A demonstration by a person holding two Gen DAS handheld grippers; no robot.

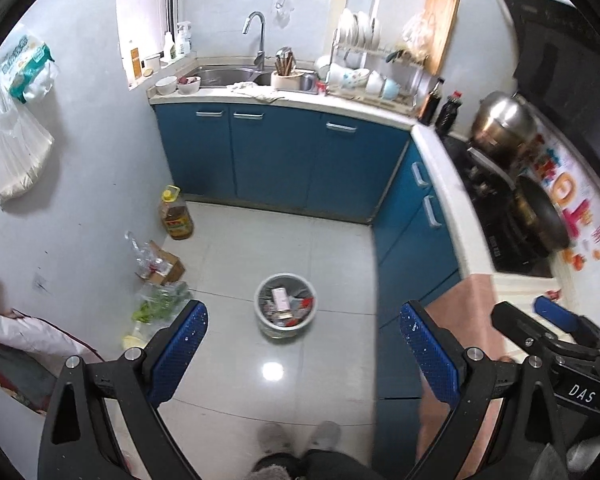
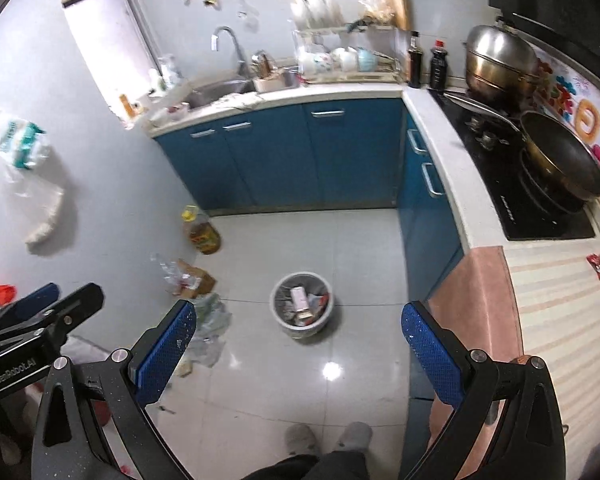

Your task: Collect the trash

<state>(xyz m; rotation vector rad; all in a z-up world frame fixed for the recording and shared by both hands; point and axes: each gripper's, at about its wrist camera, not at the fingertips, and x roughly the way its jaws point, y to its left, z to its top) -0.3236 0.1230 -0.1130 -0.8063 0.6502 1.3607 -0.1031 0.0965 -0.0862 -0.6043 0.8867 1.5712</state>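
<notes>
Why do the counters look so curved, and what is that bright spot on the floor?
Fisheye lenses bend the counter in both wrist views. The spot is lamp glare on the glossy floor tiles, seen in both; the right wrist view is softer, its sink area blurred.

Round grey trash bin (image 1: 286,305) (image 2: 302,305) upright on floor tiles — full of wrappers.

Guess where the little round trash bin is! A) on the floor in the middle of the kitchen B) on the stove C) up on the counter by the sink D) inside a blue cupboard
A: the trash bin stands on the grey tiled floor, out in the open in front of the blue cupboards, with trash already inside it.
</notes>
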